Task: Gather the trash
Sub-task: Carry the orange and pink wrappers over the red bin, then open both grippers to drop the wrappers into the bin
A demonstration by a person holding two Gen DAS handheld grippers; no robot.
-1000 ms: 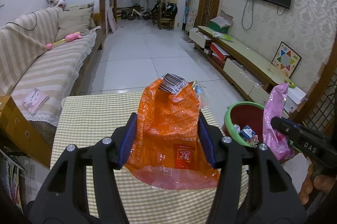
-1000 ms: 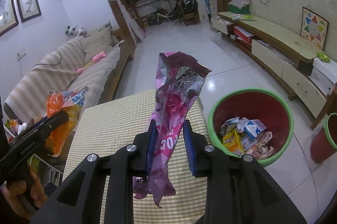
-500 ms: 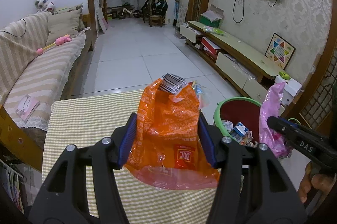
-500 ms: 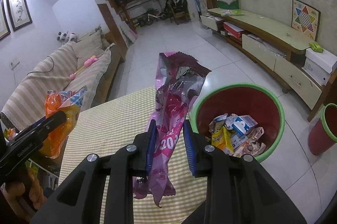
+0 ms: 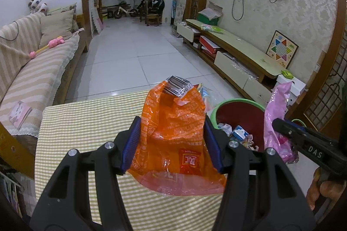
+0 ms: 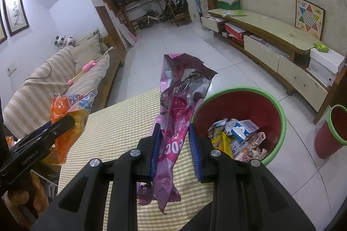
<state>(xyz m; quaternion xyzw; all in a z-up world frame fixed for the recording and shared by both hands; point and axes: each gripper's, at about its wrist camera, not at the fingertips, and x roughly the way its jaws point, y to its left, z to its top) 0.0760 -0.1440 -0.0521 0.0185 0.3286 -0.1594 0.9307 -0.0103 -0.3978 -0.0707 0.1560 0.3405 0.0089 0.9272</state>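
My left gripper (image 5: 172,139) is shut on an orange snack bag (image 5: 173,122) and holds it above the checked tablecloth (image 5: 86,122). My right gripper (image 6: 174,148) is shut on a pink and purple wrapper (image 6: 180,100) and holds it upright near the table's right edge. A red bin with a green rim (image 6: 279,105) stands on the floor just right of the table, with several cartons and wrappers inside; it also shows in the left wrist view (image 5: 229,101). The right gripper with the pink wrapper (image 5: 277,113) shows in the left wrist view over the bin.
A striped sofa (image 5: 26,70) runs along the left. A low TV cabinet (image 6: 282,44) lines the right wall. A second small red bin (image 6: 334,131) stands on the floor at far right. White tile floor (image 5: 141,53) stretches ahead.
Both grippers have moved to the right with their wrappers held; the bin now lies closer and lower in both views. The grips have not changed.
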